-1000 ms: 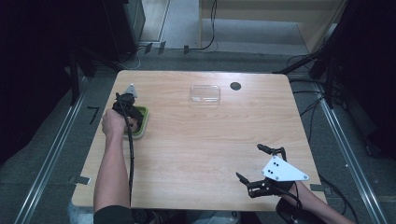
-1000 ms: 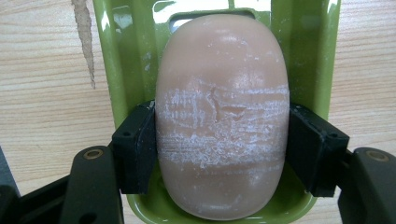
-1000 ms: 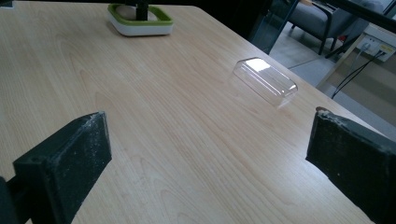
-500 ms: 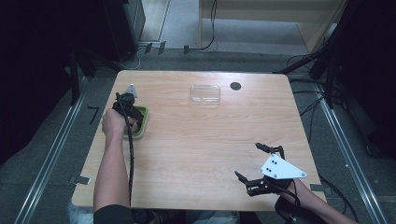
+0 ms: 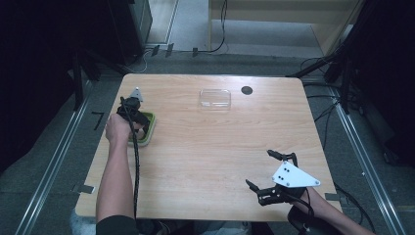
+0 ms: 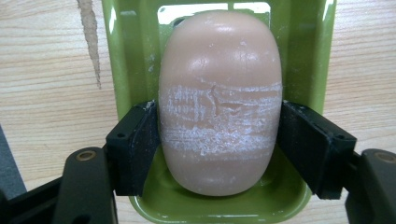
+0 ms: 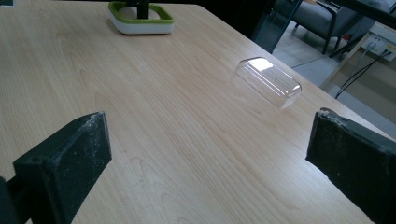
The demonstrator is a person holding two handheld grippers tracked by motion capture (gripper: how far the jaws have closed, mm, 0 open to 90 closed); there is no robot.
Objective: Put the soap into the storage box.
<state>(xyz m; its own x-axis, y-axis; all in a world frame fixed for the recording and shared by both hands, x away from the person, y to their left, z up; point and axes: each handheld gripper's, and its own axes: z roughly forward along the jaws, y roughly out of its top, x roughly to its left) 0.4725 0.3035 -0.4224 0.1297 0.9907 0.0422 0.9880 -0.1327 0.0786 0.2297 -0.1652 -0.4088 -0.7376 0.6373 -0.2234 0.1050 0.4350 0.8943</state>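
A pale pink soap bar lies in a green soap dish with a white base near the table's left edge. My left gripper reaches down into the dish, and its black pads press against both sides of the bar. In the high view that gripper sits over the dish, held by a hand. My right gripper hovers near the front right corner, jaws wide apart with nothing between them. From there the dish shows far off.
A clear plastic lid lies upside up at the back middle of the wooden table, also ahead of the right gripper. A small black round mark sits beside it. Cables and dark stands surround the table.
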